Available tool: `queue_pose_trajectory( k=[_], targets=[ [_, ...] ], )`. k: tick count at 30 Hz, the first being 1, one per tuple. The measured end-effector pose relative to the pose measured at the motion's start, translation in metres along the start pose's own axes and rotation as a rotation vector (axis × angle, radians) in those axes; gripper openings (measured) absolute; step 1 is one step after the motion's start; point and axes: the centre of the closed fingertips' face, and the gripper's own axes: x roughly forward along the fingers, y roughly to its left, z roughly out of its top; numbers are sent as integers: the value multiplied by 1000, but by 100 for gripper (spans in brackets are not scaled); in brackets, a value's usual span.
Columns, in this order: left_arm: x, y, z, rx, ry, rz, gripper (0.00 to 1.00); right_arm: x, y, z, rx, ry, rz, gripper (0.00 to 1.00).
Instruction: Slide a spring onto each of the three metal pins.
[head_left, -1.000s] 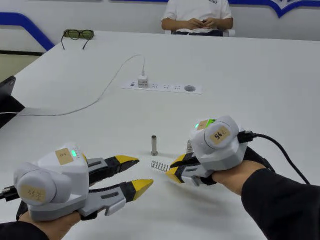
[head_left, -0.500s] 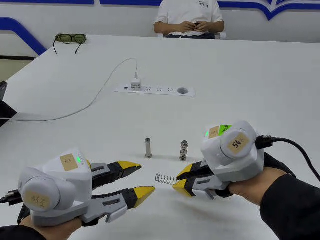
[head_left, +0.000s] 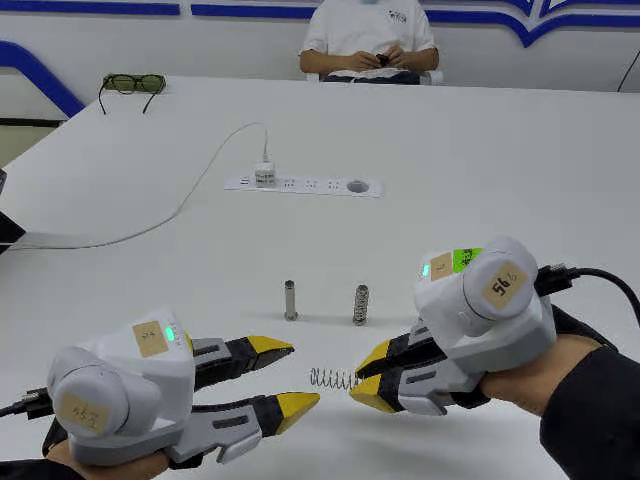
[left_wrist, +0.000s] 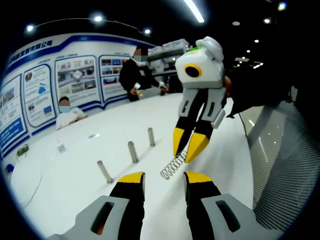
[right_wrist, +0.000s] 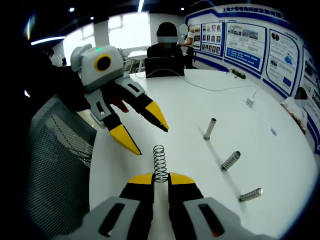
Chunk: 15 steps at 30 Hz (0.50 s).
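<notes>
My right gripper is shut on one end of a loose spring, which sticks out toward my open left gripper. In the right gripper view the spring rises from between my shut jaws, with the left gripper just beyond. In the left gripper view the spring hangs from the right gripper, in front of my open jaws. A bare pin stands upright beside a pin wearing a spring. A third pin with a spring stands further along the row.
A power strip with a white charger and its cable lies mid-table. Dark glasses rest at the far left. A person sits at the far side. A mesh chair stands by the table's near edge.
My right gripper has drawn back toward me with the spring, uncovering the pin that wears a spring. The head camera has shifted; the left gripper stays open.
</notes>
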Motion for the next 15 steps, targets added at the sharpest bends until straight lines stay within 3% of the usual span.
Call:
queue_pose_trajectory(
  k=[15],
  targets=[
    [5,-18,-6,66,37,-81,24,-3,13,0,-31,20,67,11]
  ],
)
